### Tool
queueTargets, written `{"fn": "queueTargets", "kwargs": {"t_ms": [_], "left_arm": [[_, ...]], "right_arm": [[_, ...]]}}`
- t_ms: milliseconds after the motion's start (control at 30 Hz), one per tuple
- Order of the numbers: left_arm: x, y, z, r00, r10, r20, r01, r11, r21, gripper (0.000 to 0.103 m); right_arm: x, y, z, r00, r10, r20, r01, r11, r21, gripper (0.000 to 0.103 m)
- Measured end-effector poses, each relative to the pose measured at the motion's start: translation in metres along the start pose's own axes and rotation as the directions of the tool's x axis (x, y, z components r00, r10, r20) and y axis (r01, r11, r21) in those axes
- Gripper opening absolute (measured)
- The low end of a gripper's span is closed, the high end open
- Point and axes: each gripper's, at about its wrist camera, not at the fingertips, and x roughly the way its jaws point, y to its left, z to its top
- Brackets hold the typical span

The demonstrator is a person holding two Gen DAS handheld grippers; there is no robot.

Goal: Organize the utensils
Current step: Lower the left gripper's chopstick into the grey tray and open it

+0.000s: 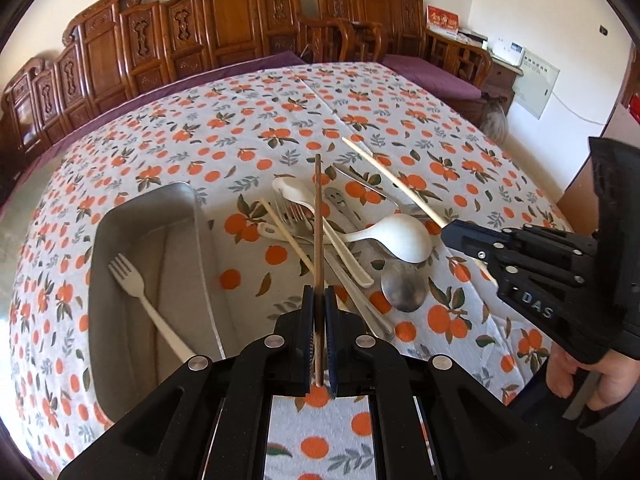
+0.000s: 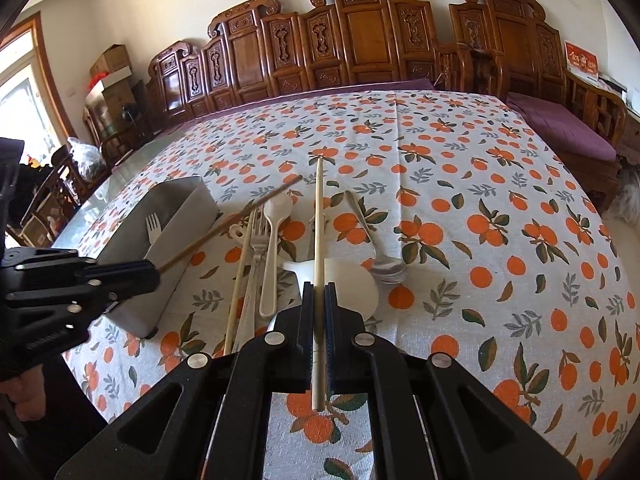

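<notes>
Two sticks were held up beside the tray.

The left gripper [image 1: 319, 300] was shut on a brown stick [image 1: 318, 216]; the right gripper [image 2: 319, 294] on a pale stick [image 2: 318, 220]. The pile [image 1: 340, 220] lay right of the tray [image 1: 132, 216]. A thin stick could slip if tipped. The pile's bottom pieces were hidden.

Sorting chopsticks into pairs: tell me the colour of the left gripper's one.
Dark brown chopstick; left wrist view.

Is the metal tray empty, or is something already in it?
Not empty. One white fork lies inside the metal tray, visible in both views; nothing else shows in it.
</notes>
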Motion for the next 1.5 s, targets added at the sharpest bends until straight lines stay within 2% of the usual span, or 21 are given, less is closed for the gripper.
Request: {"fn": "queueTargets", "kwargs": {"t_ms": [267,600,1100,1500], "left_arm": [[-0.030,0.012,-0.009,0.999,-0.002,0.048,0.003,1.000,-0.024,0.004],[-0.055,0.046,-0.020,0.995,0.046,0.084,-0.039,0.996,-0.075,0.004],[-0.025,0.106,-0.040,0.993,0.120,0.003,-0.118,0.977,-0.179,0.004],[-0.003,0.125,-0.047,0.995,0.101,-0.019,-0.103,0.966,-0.239,0.004]], "right_arm": [[-0.001,0.005,0.000,1.000,0.011,0.003,-0.011,1.000,-0.012,0.006],[-0.003,0.018,0.002,0.999,0.043,0.013,-0.043,0.999,-0.034,0.006],[-0.003,0.035,-0.001,0.998,0.064,0.006,-0.063,0.996,-0.068,0.006],[0.011,0.049,-0.006,0.998,0.055,-0.041,-0.059,0.992,-0.116,0.006]]}}
